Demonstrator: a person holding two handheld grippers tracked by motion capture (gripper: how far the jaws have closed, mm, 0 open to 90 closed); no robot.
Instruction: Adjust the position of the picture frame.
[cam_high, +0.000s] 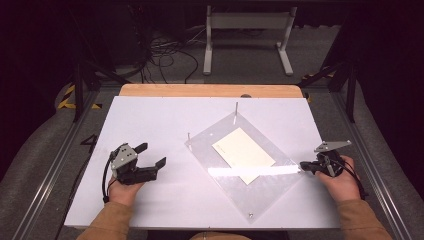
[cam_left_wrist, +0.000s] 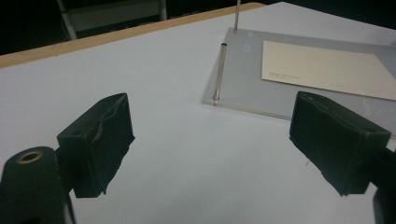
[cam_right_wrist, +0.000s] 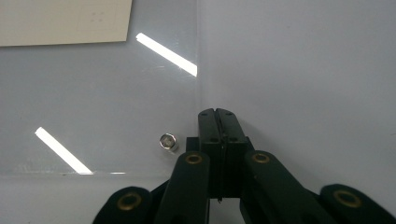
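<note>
- Where the white worktop (cam_high: 150, 200) carries it, the clear acrylic plate (cam_high: 265, 185) lies flat, right of centre, turned so its corners point roughly toward you, away, left and right.
- Its long axis runs from the far-left side down to the near-right side in the high view.
- A cream card (cam_high: 243, 154) lies on or under the plate, I can't tell which; its long axis runs the same diagonal as the plate's.
- Two thin metal pins stand upright at the plate's far corners: left pin (cam_high: 189, 137), far pin (cam_high: 236, 111). A small screw (cam_high: 250, 216) sits at the near corner.
- Your left claw (cam_high: 152, 155) rests on the worktop left of the plate, jaws wide apart, nothing between them, aimed at the plate's left edge.
- Your right claw (cam_high: 303, 166) has its jaws pressed together at the plate's right corner; whether the edge is clamped, I can't tell.
- In the right gripper view, a short metal standoff (cam_right_wrist: 168, 141) sits just beside the jaw tips.
</note>
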